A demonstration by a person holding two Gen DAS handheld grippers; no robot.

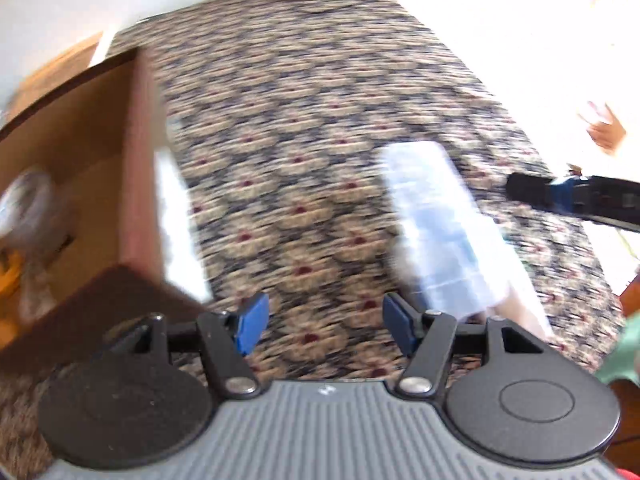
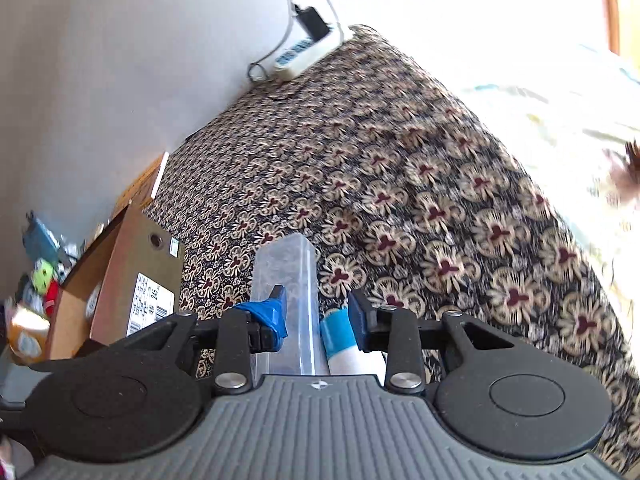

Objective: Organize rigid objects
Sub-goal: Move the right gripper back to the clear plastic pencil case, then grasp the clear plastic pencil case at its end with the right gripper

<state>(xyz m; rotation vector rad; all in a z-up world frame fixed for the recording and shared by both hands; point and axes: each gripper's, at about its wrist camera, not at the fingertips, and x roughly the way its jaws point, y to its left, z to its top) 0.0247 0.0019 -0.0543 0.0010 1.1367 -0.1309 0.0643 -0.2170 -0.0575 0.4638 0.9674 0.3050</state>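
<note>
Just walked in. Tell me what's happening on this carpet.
A person is tidying objects with two handheld grippers. The right gripper has a clear plastic container between its fingers, above the patterned carpet; whether it is clamped is unclear. The left gripper is open and empty, its view blurred. An open cardboard box with items inside sits on the carpet to the left.

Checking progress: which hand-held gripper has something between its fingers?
The right hand-held gripper, straddling a clear container; the left hand-held gripper is open with only carpet between.
</note>
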